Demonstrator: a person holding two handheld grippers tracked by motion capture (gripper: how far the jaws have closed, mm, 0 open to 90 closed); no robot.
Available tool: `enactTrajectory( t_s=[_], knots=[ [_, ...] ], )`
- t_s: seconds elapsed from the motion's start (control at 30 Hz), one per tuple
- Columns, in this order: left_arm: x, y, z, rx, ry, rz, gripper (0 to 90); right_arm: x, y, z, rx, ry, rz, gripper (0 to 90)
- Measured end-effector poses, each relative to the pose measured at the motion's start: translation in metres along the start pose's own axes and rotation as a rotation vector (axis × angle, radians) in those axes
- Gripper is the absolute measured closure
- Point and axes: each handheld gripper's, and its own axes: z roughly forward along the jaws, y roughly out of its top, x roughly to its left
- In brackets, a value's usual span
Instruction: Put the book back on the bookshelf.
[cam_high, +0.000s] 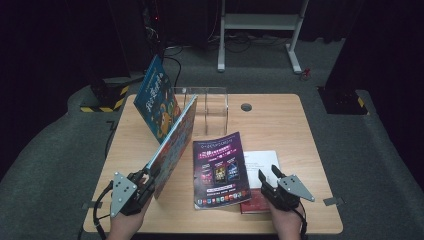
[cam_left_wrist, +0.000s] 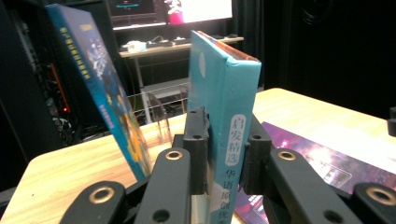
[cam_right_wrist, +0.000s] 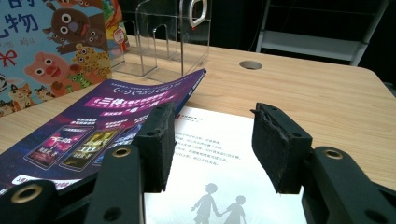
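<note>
A teal-spined picture book (cam_high: 175, 140) stands on edge at the table's left, tilted. My left gripper (cam_high: 147, 175) is shut on its near end. In the left gripper view the pads press both sides of the teal book (cam_left_wrist: 229, 107) beside its printed spine, with the left gripper (cam_left_wrist: 224, 149) below. A purple magazine (cam_high: 220, 170) lies flat in the middle and partly covers a white book (cam_high: 260, 162). My right gripper (cam_high: 267, 175) is open just above that white book (cam_right_wrist: 219, 186), and nothing sits between the jaws of the right gripper (cam_right_wrist: 212, 140).
A second blue book (cam_high: 157, 97) leans upright at the back left, against a clear acrylic rack (cam_high: 207, 107). A cable hole (cam_high: 246, 106) sits near the table's far edge. Bare wood (cam_high: 300, 140) lies to the right. Metal stand legs (cam_high: 295, 55) are on the floor beyond.
</note>
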Motion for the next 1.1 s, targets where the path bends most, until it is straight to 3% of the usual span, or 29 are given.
enactTrajectory(
  t_s=[0.17,0.53,0.63,1.1],
  knots=[
    [0.012,-0.002,-0.001,-0.008,0.015,-0.05,78.4,0.0,-0.001,0.001,0.007,0.005,0.005,49.1],
    [0.025,-0.004,-0.003,-0.018,0.012,-0.05,79.2,0.001,-0.002,0.003,0.02,0.015,0.012,49.5],
    [0.03,-0.004,-0.003,-0.017,-0.008,-0.059,79.0,0.002,-0.003,0.003,0.026,0.02,0.011,49.6],
    [0.031,-0.002,-0.001,-0.005,-0.001,-0.053,79.0,0.002,-0.003,0.004,0.029,0.027,0.015,49.8]
  ],
)
